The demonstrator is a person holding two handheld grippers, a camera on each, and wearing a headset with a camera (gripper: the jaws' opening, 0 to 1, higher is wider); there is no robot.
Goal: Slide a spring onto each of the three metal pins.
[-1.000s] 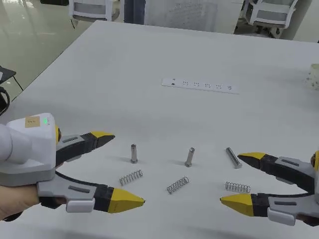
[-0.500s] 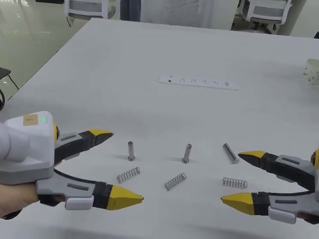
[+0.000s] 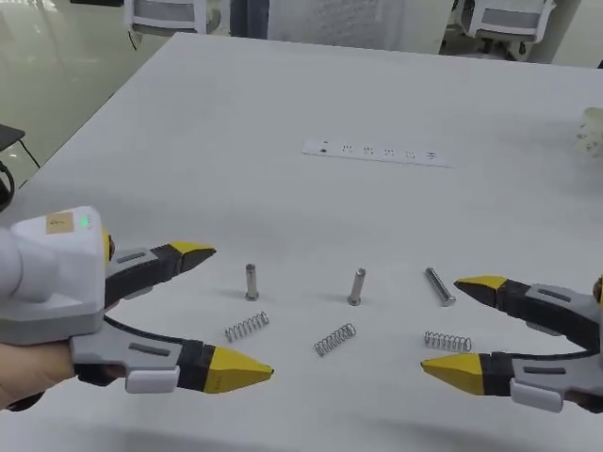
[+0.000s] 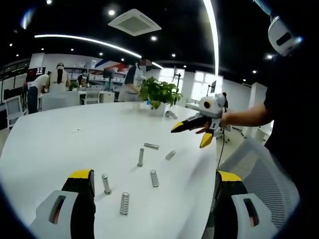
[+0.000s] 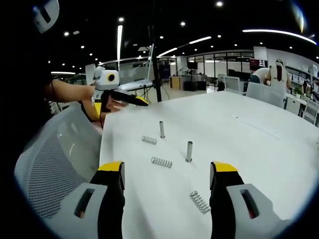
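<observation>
Three metal pins stand in a row on the white table (image 3: 283,94): the left pin (image 3: 252,281) and middle pin (image 3: 357,286) are upright, and the right pin (image 3: 439,285) lies on its side. A loose spring lies just in front of each: left spring (image 3: 247,327), middle spring (image 3: 334,339), right spring (image 3: 447,341). My left gripper (image 3: 231,311) hovers open beside the left spring, holding nothing. My right gripper (image 3: 450,325) is open, its yellow tips on either side of the right spring. The left gripper view shows the pins (image 4: 140,157) and springs (image 4: 124,203); the right gripper view shows them too (image 5: 189,151).
A white power strip (image 3: 377,153) lies farther back at mid-table. A pale object (image 3: 594,132) sits at the right edge. Office chairs (image 3: 509,19) stand past the far edge. A potted plant (image 4: 159,92) sits on the table beyond the pins.
</observation>
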